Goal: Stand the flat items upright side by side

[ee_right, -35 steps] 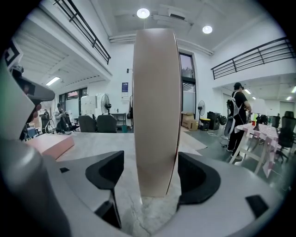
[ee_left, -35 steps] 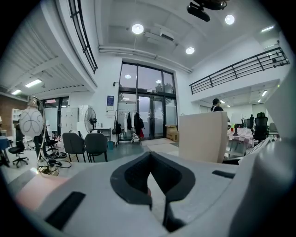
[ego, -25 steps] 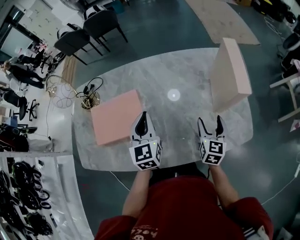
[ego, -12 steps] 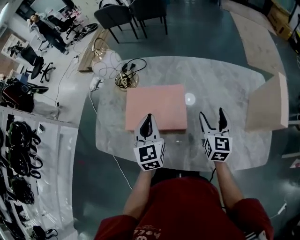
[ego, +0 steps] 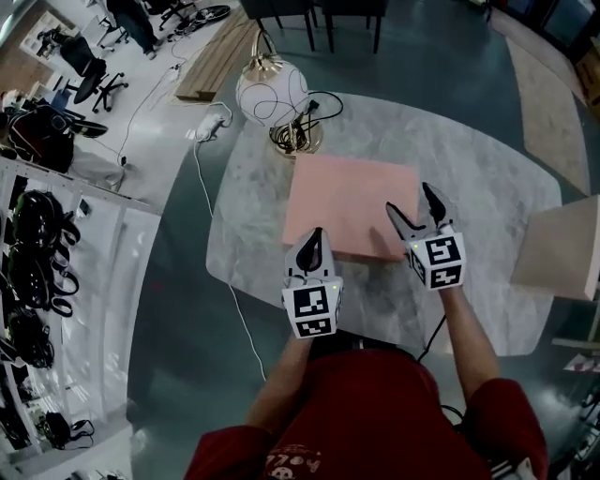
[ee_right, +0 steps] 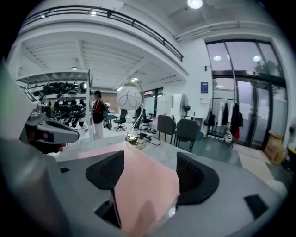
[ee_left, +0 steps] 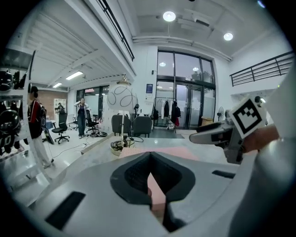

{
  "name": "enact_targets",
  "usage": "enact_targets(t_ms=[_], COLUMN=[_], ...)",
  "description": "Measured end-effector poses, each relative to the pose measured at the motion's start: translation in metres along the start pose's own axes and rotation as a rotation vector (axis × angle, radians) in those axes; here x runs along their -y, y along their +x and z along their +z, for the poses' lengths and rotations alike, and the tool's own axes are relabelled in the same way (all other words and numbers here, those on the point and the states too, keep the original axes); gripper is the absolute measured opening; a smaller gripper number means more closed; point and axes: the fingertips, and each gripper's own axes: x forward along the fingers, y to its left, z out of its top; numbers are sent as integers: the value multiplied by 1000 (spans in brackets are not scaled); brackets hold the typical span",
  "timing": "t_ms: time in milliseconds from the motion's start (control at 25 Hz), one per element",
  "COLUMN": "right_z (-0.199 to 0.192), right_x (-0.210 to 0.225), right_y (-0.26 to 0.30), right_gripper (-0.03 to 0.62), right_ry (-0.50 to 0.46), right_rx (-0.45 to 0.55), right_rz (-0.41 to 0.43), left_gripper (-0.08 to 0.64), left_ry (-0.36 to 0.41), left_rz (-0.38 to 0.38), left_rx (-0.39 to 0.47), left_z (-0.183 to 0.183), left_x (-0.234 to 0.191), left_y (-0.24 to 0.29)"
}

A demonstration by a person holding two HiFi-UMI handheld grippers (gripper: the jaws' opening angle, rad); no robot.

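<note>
A flat pink slab (ego: pixel 342 206) lies on the marble table (ego: pixel 469 169). A second pale slab (ego: pixel 562 248) stands upright at the table's right end, partly cut off by the picture's edge. My right gripper (ego: pixel 412 202) is open and hovers over the lying slab's near right part. The slab (ee_right: pixel 143 185) shows below and between its spread jaws. At the slab's near left edge my left gripper (ego: pixel 313 239) is shut, with nothing in it. The slab (ee_left: pixel 172 152) stretches ahead of that gripper (ee_left: pixel 149 175). The right gripper (ee_left: pixel 216 134) is seen to its right.
A globe lamp (ego: pixel 272 89) with coiled cable stands on the table's far left corner, just beyond the slab. A white cord (ego: pixel 208 178) runs along the floor at the left. Chairs (ego: pixel 323 11) stand past the table's far side. A rack (ego: pixel 37 281) is at the left.
The head view has swung left, so the lying slab sits mid-picture and the upright slab at the right edge. My right gripper has moved forward over the slab; the left stays shut.
</note>
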Motion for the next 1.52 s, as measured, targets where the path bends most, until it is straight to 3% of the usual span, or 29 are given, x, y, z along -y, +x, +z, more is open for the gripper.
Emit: enact_targets(t_ms=[360, 720, 920, 1280, 1520], right_z=[-15, -42, -55, -74, -70], right_x=[-17, -36, -40, -45, -50], right_y=[104, 174, 181, 186, 179], right_gripper=[336, 336, 337, 345, 324], right_ry=[-148, -309, -215, -55, -100], right_rx=[-210, -472, -614, -854, -894], right_rz=[263, 549, 724, 905, 936], left_gripper=[5, 5, 6, 5, 5], left_ry=[3, 11, 17, -60, -71], left_rz=[-89, -172, -197, -208, -157], left_rx=[-200, -313, -333, -378, -356], left_z=[-62, -96, -103, -103, -103], left_x=[5, 8, 8, 8, 5], left_y=[17, 42, 43, 46, 47])
